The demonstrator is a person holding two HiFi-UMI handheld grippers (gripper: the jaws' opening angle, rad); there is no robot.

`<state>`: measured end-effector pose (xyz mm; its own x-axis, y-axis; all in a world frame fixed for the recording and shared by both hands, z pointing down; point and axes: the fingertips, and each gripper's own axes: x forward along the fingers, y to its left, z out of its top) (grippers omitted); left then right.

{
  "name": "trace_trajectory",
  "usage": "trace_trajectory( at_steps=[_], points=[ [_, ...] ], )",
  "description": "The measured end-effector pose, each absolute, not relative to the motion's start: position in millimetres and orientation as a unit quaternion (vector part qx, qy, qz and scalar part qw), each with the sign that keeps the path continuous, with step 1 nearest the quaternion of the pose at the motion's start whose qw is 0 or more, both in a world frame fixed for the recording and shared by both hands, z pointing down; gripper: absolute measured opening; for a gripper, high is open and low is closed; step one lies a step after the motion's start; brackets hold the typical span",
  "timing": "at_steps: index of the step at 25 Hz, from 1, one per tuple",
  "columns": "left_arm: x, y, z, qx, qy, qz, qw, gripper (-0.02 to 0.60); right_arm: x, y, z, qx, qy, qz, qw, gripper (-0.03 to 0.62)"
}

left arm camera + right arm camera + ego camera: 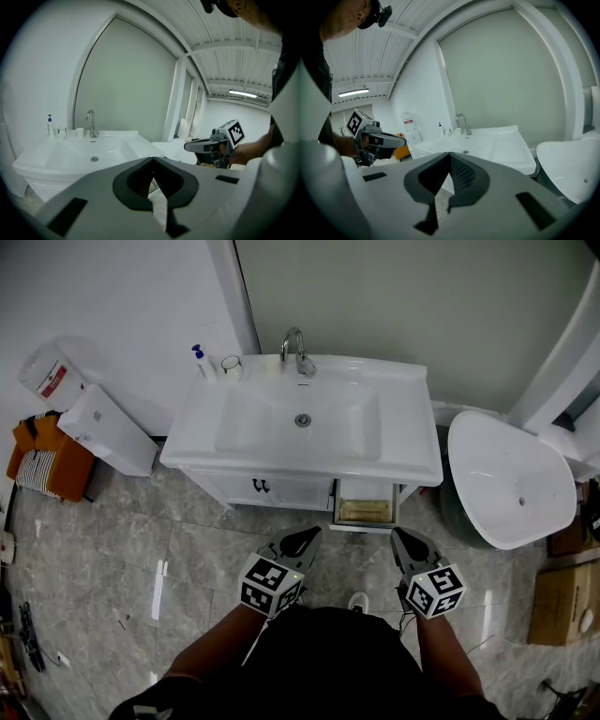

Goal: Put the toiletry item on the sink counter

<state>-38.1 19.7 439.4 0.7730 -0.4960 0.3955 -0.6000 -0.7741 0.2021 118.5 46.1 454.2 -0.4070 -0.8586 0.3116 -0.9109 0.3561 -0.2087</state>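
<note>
The tan toiletry item (366, 510) lies flat in the open drawer (366, 489) under the desk's (412, 442) right end, long axis left to right (no telling which end leads). Nearer, the left gripper (315, 532) and right gripper (397, 533) hover, jaws closed, empty.

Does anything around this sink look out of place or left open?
Yes: the drawer under the counter's right side stands pulled out, with something tan inside, while the cabinet doors beside it are shut.

A flat tan toiletry item (364, 510) lies in the open drawer (364, 489) beneath the right end of the white sink tabletop (403, 427), below its rim.
</note>
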Motion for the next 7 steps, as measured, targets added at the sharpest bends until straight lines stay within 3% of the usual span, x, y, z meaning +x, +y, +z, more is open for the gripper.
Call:
trace_trajectory(
  at_steps=[7],
  points=[
    [-37.3, 19.0, 439.3, 0.928, -0.296, 0.16, 0.163, 0.0, 115.8, 44.9, 456.0, 0.535, -0.822, 0.177, 0.077, 0.002]
  ],
)
